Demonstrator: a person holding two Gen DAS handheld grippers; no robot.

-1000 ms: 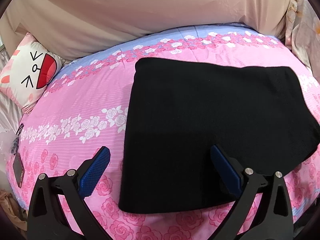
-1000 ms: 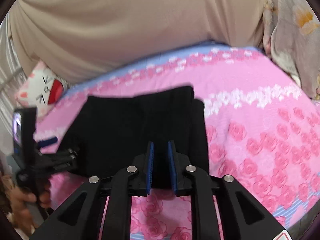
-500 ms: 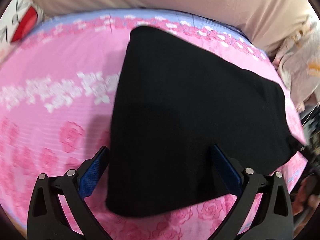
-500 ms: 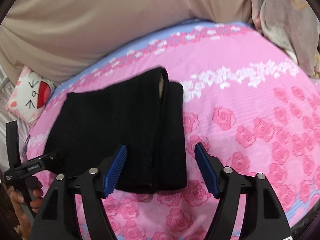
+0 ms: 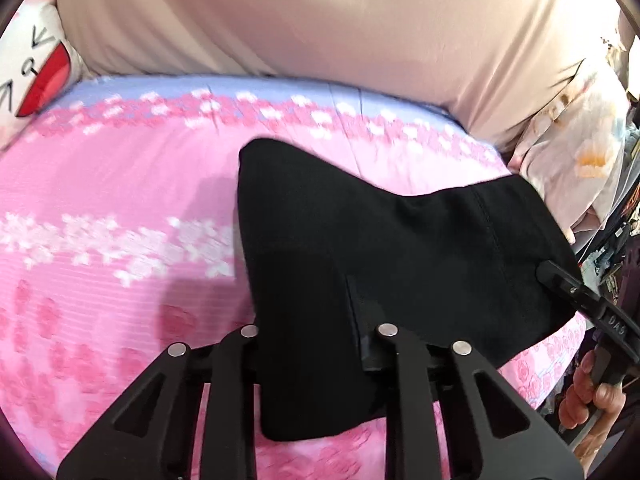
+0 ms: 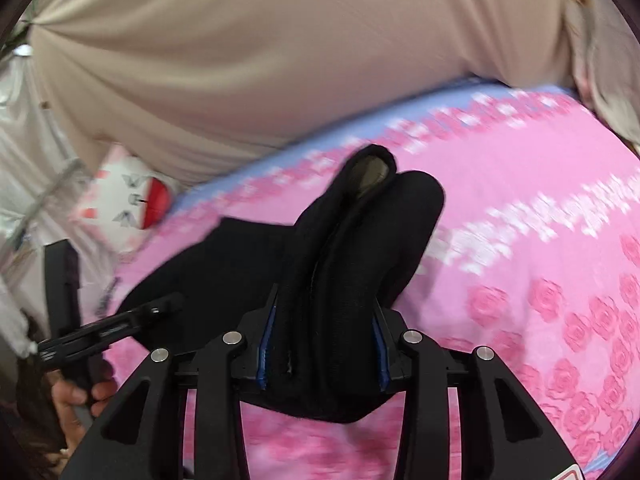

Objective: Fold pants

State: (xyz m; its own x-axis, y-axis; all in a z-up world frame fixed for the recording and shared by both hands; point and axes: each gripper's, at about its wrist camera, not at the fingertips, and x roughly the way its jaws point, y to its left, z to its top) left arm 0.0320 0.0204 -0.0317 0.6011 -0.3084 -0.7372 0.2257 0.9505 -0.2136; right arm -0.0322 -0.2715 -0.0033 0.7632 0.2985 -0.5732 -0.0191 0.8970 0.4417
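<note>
On the pink floral bedspread [image 5: 100, 200], my left gripper [image 5: 316, 344] and right gripper [image 6: 324, 344] have just closed, both clamping the folded black pants [image 5: 400, 240] at its near edge.

The right gripper [image 6: 323, 350], its jaws just closing, clamps the bunched black pants [image 6: 352, 248] above the pink bedspread [image 6: 540, 240].

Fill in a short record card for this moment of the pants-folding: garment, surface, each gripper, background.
garment: black pants, folded, near edge bunched and raised
surface: pink rose-print bedspread
left gripper: jaws just closed, clamped on the pants' near edge
right gripper: jaws just narrowed, blue pads pressing a thick fold
background: beige sheet, cartoon pillow
</note>
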